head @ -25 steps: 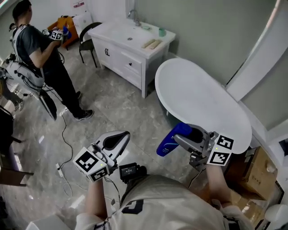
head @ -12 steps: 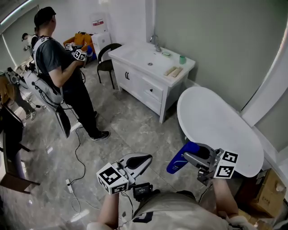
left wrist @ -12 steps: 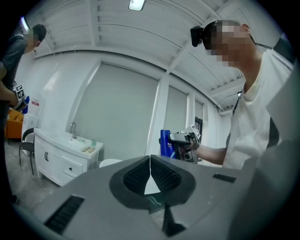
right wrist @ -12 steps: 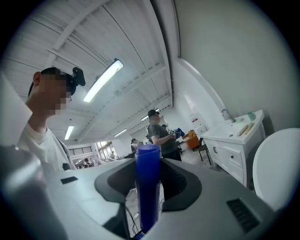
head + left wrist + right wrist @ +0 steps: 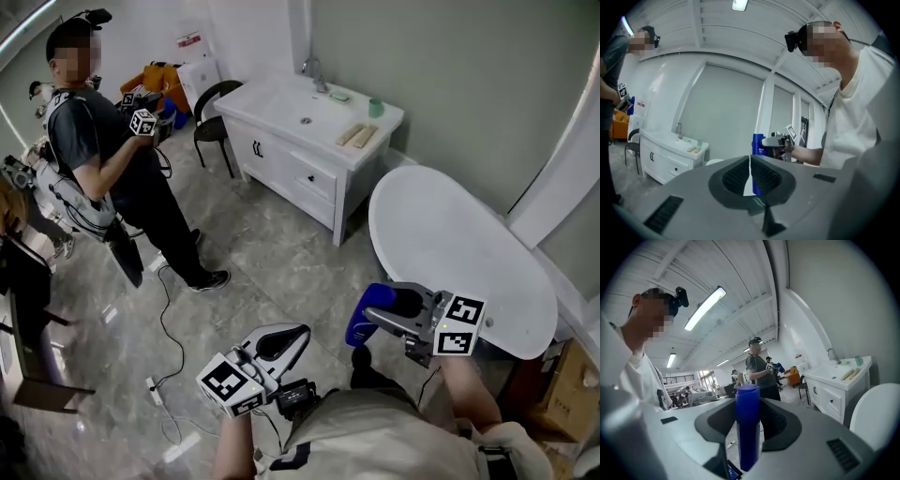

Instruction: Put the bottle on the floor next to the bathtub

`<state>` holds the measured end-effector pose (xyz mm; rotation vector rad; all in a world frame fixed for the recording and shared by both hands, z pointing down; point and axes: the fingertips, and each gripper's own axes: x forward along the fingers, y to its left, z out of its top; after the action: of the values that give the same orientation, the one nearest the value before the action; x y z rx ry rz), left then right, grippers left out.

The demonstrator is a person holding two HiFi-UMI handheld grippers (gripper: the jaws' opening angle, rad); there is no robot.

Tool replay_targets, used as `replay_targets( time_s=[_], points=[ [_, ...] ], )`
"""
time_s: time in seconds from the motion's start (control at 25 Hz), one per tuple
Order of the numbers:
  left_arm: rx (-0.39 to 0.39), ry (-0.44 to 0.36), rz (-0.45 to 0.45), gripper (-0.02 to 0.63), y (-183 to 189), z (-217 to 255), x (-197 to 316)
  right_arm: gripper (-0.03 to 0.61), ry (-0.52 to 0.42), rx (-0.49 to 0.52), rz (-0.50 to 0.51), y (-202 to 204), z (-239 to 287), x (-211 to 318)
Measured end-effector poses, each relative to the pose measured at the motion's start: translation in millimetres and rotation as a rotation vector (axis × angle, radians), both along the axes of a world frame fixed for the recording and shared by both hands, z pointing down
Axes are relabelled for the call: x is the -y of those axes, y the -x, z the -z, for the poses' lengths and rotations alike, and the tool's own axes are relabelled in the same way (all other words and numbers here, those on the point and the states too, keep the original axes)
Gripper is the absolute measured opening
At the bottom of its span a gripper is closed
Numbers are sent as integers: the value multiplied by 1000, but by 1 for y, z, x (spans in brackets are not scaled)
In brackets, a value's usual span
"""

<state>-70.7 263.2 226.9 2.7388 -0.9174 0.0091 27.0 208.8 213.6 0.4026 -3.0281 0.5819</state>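
Note:
My right gripper [image 5: 386, 309] is shut on a blue bottle [image 5: 368, 312], held level in front of me just left of the white oval bathtub [image 5: 450, 253]. In the right gripper view the blue bottle [image 5: 748, 427] stands upright between the jaws of the right gripper [image 5: 749, 420]. My left gripper [image 5: 281, 342] hangs lower left over the grey floor, shut and holding nothing. In the left gripper view the left gripper [image 5: 750, 176] has its jaws together, and beyond them the blue bottle [image 5: 758, 161] shows in the right gripper.
A white vanity with a sink [image 5: 309, 141] stands against the back wall left of the tub. A person [image 5: 112, 178] with grippers stands at the left, cables [image 5: 164, 319] trail on the marble floor, a black chair [image 5: 214, 112] sits by the vanity, and cardboard boxes [image 5: 577, 375] lie at far right.
The head view swung and settled, so the vanity and the standing person sit nearer the middle. Both grippers have shifted sideways with me; the bottle stays gripped beside the tub.

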Motion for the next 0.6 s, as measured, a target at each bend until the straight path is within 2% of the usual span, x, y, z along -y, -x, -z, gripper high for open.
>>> replay_targets(
  time_s=[0.2,0.24,0.28,0.32,0.48,0.6],
  points=[
    [44,-21,13,67,-17,5,35,161,-18,10,8,-12,-4,39],
    [53,-18,8,111,-21,7,42,162,-18,14,21,-14,-4,46],
    [65,-14,1,181,-25,8,48,161,-20,13,40,-15,-5,52],
    [78,-10,-5,212,-30,9,54,161,-27,6,63,-16,-6,57],
    [96,-13,-27,249,-63,9,84,161,-89,-46,138,-31,-7,75],
    [104,2,-34,255,-84,10,108,161,-101,-50,176,-41,-5,93]
  ],
)
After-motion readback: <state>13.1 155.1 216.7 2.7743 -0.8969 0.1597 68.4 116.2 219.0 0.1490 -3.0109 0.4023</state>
